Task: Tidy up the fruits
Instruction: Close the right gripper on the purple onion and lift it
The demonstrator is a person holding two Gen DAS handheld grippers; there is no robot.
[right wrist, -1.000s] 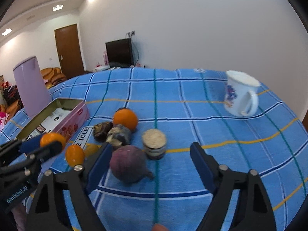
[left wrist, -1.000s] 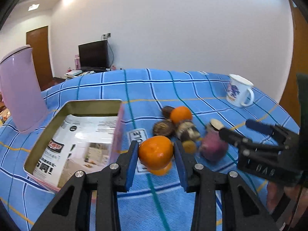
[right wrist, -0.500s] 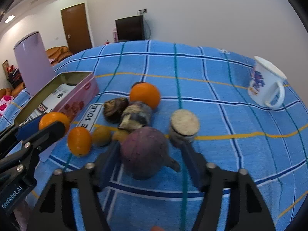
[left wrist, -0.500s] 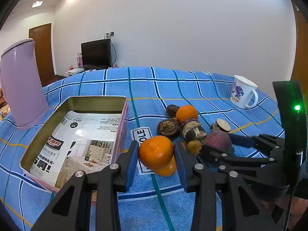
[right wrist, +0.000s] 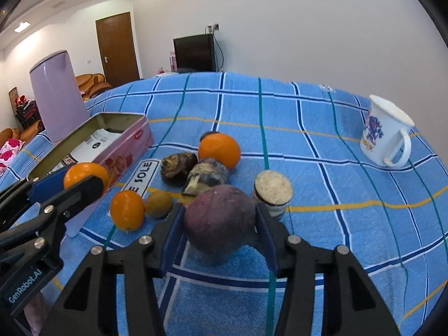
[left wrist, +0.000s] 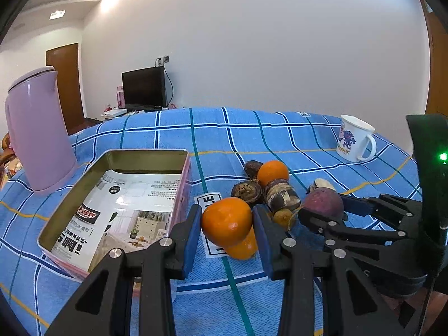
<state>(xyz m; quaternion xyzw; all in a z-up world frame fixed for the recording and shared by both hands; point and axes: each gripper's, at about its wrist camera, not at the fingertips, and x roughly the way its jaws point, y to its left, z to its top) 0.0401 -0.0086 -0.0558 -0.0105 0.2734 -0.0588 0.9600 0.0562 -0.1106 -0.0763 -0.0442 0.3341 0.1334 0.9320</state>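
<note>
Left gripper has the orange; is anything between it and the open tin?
Nothing visible. The orange sits clamped in the left gripper just right of the tin, whose near wall is the only thing to lift over.

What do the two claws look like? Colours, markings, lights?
Both are matte black plastic linkages with silver rivets and blue finger pads. The left claw carries white "GenRobot.AI" lettering on its side. The right claw has a black upright housing with a lit green LED. No cables or sleeves are visible.
</note>
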